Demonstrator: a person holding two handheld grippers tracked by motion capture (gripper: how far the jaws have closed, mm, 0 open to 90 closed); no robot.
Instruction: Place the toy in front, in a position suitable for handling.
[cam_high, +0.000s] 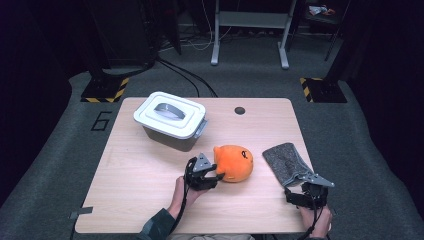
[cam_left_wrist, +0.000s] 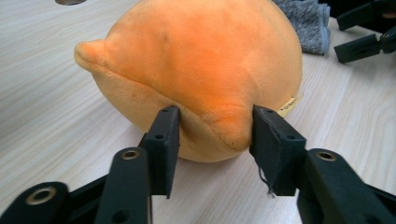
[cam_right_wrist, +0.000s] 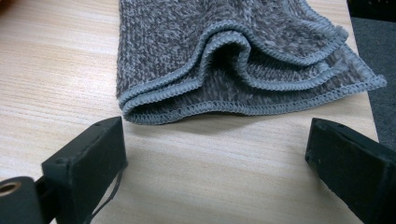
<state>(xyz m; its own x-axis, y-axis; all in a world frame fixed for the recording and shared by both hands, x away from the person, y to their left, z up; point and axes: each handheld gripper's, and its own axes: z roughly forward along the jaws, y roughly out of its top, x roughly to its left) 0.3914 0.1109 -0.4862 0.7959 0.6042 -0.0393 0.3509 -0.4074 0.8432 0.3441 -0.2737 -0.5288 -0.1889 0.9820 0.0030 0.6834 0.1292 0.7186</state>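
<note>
Gripping low on the round orange plush toy, the left gripper has its two black jaws set on either side of a bulge of the toy's soft underside; the pads touch the fabric and dent it slightly, though how firmly they press I cannot tell. From above, that left gripper lies almost level over the pale wooden table, pointing rightward at the toy, which sits on the tabletop near the middle of the front half. The left hand comes in from the bottom edge, forearm in a dark green sleeve angled up and to the right.

Over at the table's right front corner, the right gripper points away from the person, toward the folded grey knitted cloth. Its jaws stand wide apart with bare wood between them, and the cloth's stitched, layered edge lies just beyond their tips, not touched. The right hand holds it low and nearly level.

Farther back on the left stands a white-lidded grey plastic box, well apart from both grippers.
</note>
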